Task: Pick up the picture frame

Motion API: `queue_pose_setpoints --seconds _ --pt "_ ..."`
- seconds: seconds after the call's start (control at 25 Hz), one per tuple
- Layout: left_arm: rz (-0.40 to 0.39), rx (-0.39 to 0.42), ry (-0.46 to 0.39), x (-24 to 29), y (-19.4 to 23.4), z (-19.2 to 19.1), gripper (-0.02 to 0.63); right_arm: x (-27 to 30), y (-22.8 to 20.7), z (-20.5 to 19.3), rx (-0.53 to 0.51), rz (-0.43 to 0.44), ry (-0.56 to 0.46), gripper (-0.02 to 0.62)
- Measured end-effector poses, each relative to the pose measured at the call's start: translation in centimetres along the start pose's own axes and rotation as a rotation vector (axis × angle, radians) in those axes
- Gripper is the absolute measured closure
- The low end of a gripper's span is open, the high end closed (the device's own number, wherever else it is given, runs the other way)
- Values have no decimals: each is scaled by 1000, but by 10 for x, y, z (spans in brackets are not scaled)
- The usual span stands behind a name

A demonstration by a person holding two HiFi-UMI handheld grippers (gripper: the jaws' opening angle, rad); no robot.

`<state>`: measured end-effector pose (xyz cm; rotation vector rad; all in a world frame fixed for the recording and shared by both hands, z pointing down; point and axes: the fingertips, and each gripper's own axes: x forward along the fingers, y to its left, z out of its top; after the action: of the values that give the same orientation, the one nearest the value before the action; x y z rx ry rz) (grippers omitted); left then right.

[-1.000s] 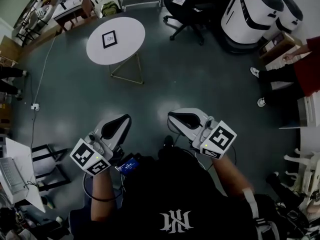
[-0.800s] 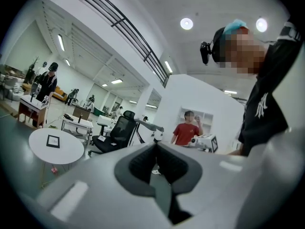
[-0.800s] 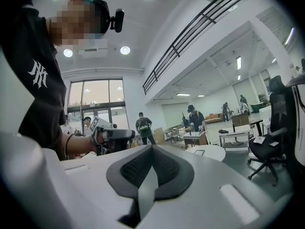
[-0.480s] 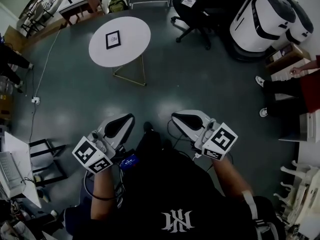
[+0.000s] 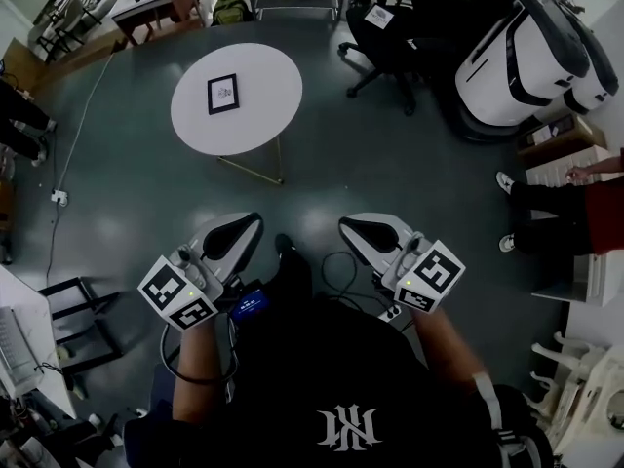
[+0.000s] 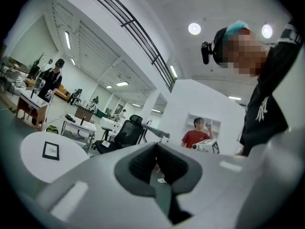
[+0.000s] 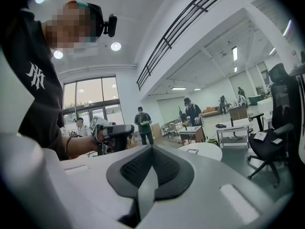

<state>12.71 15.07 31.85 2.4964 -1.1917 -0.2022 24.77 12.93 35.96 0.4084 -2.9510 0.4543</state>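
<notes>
Both tongs clenched, empty: pads meet with nothing between them in either gripper view. Left gripper (image 5: 237, 236) and right gripper (image 5: 365, 232) sit side by side at the near edge, just in front of the person's torso, jaws pointing toward the far side (roughly level).

Picture frame (image 5: 223, 94) lies flat on the round white table (image 5: 261, 115), far and a bit left of the grippers, well apart from both. Black border, pale mat, about mid-tabletop. Dark floor (image 5: 322, 178) runs between grippers and table.

The left gripper view has the frame low at its left, on the tabletop. The right gripper view shows the table beyond its closed jaws.

Black office chair (image 5: 385, 27) is far, right of the table. Big white machines (image 5: 517, 47) are at far right.
</notes>
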Motion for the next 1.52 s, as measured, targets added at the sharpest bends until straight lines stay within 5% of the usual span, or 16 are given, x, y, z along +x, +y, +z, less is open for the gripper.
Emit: queue_pose_setpoints --seconds 0.48,1.04,1.24,1.52 --pt "55 8 -43 32 144 72 603 136 -91 59 -25 64 33 595" --pt "188 -30 -45 53 270 96 603 240 -190 98 -41 146 49 595" --pt "309 -60 -35 92 341 97 603 294 -262 96 -2 243 81 595" --pt "495 -230 -85 125 437 86 603 372 -337 119 -26 415 136 595"
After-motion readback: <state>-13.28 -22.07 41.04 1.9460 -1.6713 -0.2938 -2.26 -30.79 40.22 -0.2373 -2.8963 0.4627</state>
